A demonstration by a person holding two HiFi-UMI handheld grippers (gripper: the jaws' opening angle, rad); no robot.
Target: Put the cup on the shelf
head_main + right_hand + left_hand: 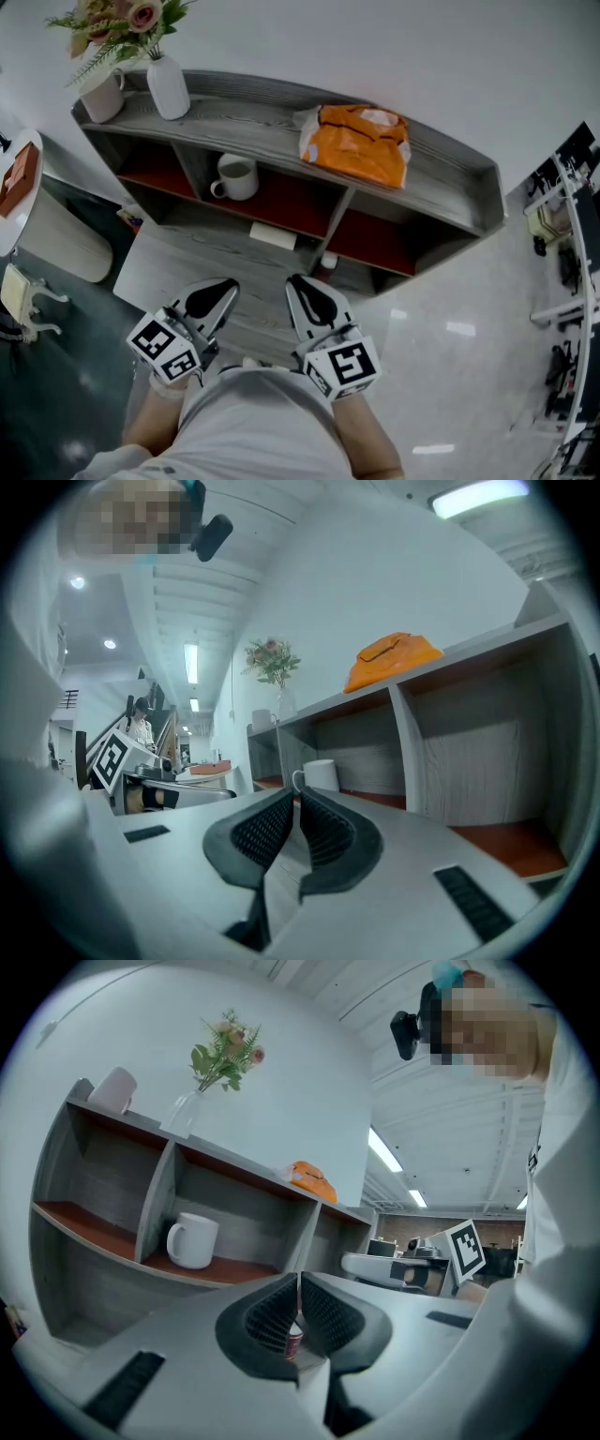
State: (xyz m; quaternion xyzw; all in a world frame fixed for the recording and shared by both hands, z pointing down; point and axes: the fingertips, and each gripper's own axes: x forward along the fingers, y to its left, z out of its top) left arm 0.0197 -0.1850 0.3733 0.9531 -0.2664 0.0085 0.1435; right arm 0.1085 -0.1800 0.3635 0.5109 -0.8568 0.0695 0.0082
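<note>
A white cup (pixel 234 178) stands upright in the middle compartment of the grey shelf (pixel 441 155), on its red board, handle to the left. The left gripper view shows the cup (pixel 192 1239) ahead and to the left; in the right gripper view the cup (pixel 319 774) peeks just above the jaws. My left gripper (pixel 225 289) and right gripper (pixel 298 284) are side by side close to my body, well short of the shelf. Both are shut with nothing held, as the left gripper (pixel 298 1288) and right gripper (pixel 298 799) show in their own views.
On the shelf top lie an orange bag (pixel 356 141), a white vase with flowers (pixel 167 84) and a white pot (pixel 101 94). A white box (pixel 273 235) and a small bottle (pixel 327 262) sit on the lower board. A round table (pixel 19 178) stands at the left.
</note>
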